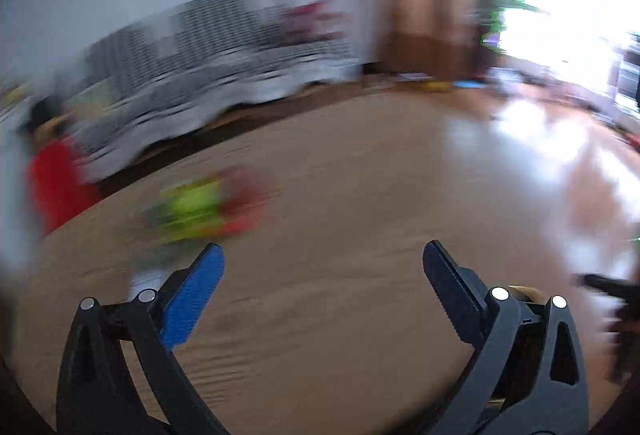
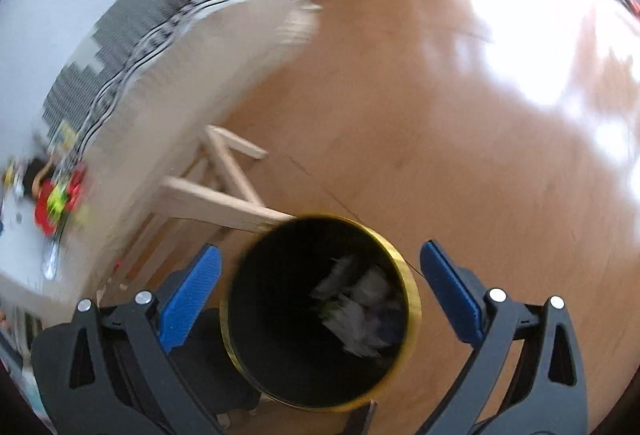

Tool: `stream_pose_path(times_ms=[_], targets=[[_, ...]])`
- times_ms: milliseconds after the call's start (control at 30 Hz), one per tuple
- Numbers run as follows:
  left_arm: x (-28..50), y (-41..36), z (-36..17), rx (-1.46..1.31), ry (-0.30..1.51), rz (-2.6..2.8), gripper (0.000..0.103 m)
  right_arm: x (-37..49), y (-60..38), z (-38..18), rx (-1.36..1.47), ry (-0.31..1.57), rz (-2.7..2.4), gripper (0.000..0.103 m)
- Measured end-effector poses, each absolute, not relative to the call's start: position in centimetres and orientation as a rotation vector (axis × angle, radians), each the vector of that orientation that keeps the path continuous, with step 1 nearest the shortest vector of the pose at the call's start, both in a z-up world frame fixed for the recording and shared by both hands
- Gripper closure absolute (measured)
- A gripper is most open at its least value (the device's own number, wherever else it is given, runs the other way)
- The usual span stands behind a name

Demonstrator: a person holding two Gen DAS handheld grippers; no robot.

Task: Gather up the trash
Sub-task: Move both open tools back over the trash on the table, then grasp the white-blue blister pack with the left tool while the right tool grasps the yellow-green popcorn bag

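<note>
Bin (image 2: 320,315), black, gold-rimmed: on the floor beside the bench (image 2: 224,47), mouth up to take drops; crumpled white trash (image 2: 356,299) inside.
Right claw (image 2: 320,291): above the bin, spread wide, empty.
Left claw (image 1: 323,287): spread wide, empty, over the bench; blurred red-green litter (image 1: 208,207) lies beyond.

Open wooden floor (image 2: 460,155) right of the bin (image 2: 412,299); a table leg (image 2: 224,207) crowds its left.

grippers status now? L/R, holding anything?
Left gripper: open, nothing between the fingers, over the table top.
Right gripper: open, empty, above the black bin with crumpled trash inside.
</note>
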State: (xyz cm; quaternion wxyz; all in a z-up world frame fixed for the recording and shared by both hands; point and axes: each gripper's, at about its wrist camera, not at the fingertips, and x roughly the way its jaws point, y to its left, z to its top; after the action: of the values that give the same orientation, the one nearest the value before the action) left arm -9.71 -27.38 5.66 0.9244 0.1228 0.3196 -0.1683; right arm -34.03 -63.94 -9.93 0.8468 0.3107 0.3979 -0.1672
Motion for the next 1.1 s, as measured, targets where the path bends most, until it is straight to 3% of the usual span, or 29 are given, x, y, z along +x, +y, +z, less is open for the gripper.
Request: stream_pose_path(times_ms=[133, 400, 667, 1100], targets=[[-4.4, -17.1, 2.1, 0.183, 0.791, -0.087, 0.006, -27.4, -58.0, -5.5, 0.518, 0.794, -0.19, 0.006], [2.9, -11.7, -2.7, 0.035, 0.987, -0.101, 0.007, -16.7, -45.6, 0.9, 0.371, 0.769, 0.118, 0.006], [5.9, -10.6, -3.7, 0.099, 0.968, -0.124, 0.012, -7.9, -37.3, 0.6, 0.322, 0.825, 0.21, 0.006], [7.9, -5.4, -5.2, 0.061, 0.947, -0.099, 0.012, 3.7, -26.5, -1.8, 0.248, 0.858, 0.301, 0.006]])
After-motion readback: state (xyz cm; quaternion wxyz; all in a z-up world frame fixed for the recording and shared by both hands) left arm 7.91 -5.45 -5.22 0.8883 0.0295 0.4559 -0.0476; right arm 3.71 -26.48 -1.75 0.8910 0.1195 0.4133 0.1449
